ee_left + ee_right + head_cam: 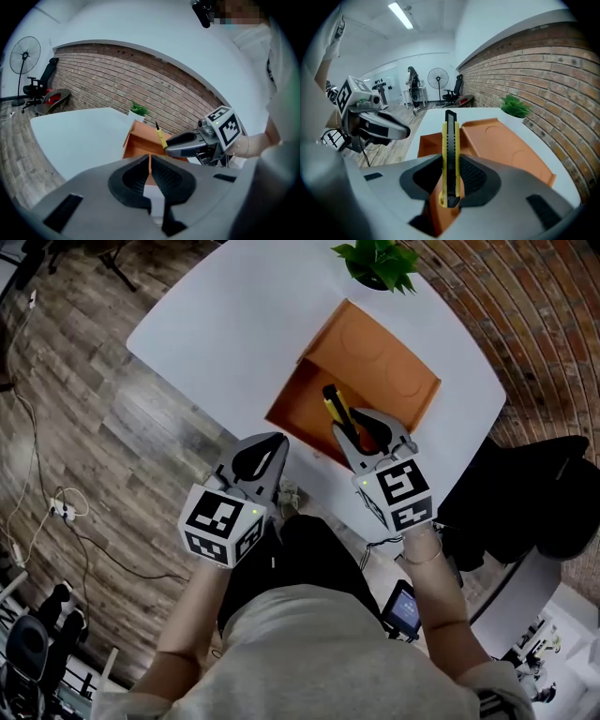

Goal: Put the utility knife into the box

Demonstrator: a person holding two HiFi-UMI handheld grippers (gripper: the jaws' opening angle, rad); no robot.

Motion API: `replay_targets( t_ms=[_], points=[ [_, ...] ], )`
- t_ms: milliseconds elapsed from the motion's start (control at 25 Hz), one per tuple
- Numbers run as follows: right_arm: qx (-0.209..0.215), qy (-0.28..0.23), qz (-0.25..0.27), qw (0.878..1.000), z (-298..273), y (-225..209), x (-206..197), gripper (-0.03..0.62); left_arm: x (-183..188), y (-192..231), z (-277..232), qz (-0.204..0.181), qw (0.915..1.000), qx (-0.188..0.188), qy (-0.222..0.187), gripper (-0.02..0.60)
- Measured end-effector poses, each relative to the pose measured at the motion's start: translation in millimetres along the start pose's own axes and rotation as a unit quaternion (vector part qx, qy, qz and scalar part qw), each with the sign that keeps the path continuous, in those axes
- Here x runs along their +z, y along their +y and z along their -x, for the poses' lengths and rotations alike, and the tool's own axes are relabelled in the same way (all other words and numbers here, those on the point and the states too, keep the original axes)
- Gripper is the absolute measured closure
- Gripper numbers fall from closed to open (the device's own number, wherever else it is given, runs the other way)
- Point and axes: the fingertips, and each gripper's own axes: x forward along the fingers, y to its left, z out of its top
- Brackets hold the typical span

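Right tongs (451,164) sit nearest the lens, clenched on the utility knife (451,140). The yellow-and-black body stands along the jaws with its tip poking out past them. From the head view the knife hangs over the near edge of the orange box (375,362) and is not yet inside. The box is open, its lid laid back toward the plant (380,263). Left tongs (149,161) are closed on nothing and hover off to the side, well apart from the box.

Risks, as I judge them:
- The pads pinch only the knife's slim rear part, so it could pivot or slide out during the tilt.
- Letting go too soon would drop it on the near wall or on the tabletop (234,324) short of the opening.
- The box looks light and nothing braces it, so a nudge from the tongs could shove it.
- Whether the blade is out I cannot tell.

The surface is 1 white, bare tabletop with rounded corners. The room has a brick wall (140,84) behind, a wood-plank floor (84,427) with loose cables (56,507), 1 standing fan (24,55) and an office chair (42,84).
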Motion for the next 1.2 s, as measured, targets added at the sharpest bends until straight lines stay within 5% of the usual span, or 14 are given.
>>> replay_targets(
  t_ms=[200,720,1200],
  points=[
    [0.024,0.086,0.015,0.996,-22.2,12.0,-25.5,0.479,-4.5,11.7,1.4,0.011,0.9999,0.004,0.001,0.566],
    [0.013,0.201,0.015,0.979,-46.6,9.2,-63.9,0.477,-15.7,22.4,1.8,0.042,0.9991,0.000,0.000,0.565],
    [0.009,0.145,-0.010,0.989,-38.1,9.2,-41.8,0.419,-6.2,18.5,5.9,0.035,0.9994,-0.001,-0.007,0.565]
  ],
)
